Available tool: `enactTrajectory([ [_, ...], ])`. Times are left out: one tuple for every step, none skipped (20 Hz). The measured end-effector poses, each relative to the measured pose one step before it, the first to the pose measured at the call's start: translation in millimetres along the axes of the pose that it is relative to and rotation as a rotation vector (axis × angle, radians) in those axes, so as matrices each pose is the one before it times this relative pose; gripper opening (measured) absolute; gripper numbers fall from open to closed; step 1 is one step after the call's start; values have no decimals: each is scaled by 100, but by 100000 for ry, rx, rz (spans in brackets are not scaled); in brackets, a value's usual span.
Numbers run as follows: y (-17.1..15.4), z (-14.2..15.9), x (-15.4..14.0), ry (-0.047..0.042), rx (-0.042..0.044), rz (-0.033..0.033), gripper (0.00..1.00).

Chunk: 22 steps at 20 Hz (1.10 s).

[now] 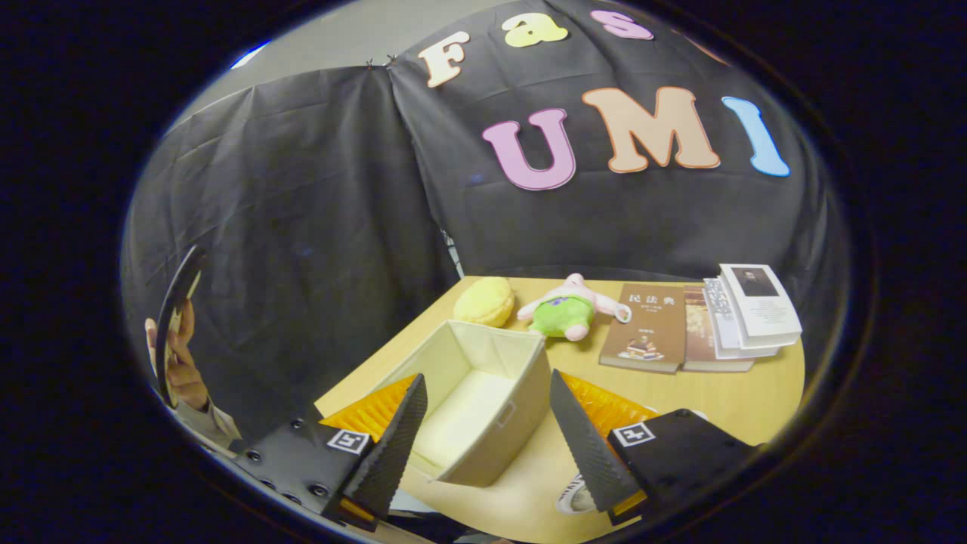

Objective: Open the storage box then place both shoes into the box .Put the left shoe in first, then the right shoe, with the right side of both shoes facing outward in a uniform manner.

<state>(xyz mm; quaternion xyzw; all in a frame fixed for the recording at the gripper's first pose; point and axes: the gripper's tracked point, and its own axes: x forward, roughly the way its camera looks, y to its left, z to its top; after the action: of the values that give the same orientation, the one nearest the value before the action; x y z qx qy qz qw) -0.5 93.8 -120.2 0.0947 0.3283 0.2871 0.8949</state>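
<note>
A beige fabric storage box (pixel 521 393) stands open-topped on the wooden table (pixel 740 393), just ahead of and between my fingers; its inside looks bare. My gripper (pixel 487 442) hovers above its near side, open, with nothing between the fingers. A small part of a shoe (pixel 572 499), pale with a dark rim, shows beside the right finger (pixel 585 446), mostly hidden by it.
Beyond the box lie a yellow round cushion (pixel 483 301) and a pink plush toy in green (pixel 573 310). Several books (pixel 646 326) and booklets (pixel 755 306) lie at the far right. A person's hand (pixel 177 363) holds a phone to the left, off the table.
</note>
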Motion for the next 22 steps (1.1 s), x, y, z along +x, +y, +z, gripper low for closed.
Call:
enactTrajectory([
  [-964, -484, -87, 663, -351, -1376, 100],
  [-989, -518, -16, 862, -236, -1071, 100],
  [-1076, -732, 14, 1042, -209, -1370, 100],
  [-1016, -737, -37, 1313, 148, -894, 100],
  [-847, -712, 104, 1160, 341, -779, 100],
  [-847, -580, 75, 892, 383, -627, 100],
  [-765, -492, 77, 690, 294, -546, 100],
  [-818, -445, 64, 855, 278, -720, 100],
  [-918, -560, 253, 824, 301, -615, 100],
  [-853, -577, 282, 1078, 375, -718, 100],
  [-732, -509, 250, 1329, 409, -456, 100],
  [-731, -552, 211, 1308, 406, -296, 100],
  [-772, -463, 307, 1403, 255, -492, 100],
  [-732, -616, 296, 1730, 159, -430, 100],
  [-680, -539, 303, 1987, 105, -272, 100],
  [-578, -528, 346, 1729, -140, 11, 100],
  [-114, -858, 602, 2025, -478, -519, 100],
  [-535, -716, 282, 2038, -311, -58, 100],
  [-441, -756, 390, 2110, -29, 160, 100],
  [-398, -700, 297, 2413, 282, 658, 100],
  [-250, -425, 325, 1600, 148, 589, 99],
  [-251, -408, 344, 1588, -95, 394, 99],
])
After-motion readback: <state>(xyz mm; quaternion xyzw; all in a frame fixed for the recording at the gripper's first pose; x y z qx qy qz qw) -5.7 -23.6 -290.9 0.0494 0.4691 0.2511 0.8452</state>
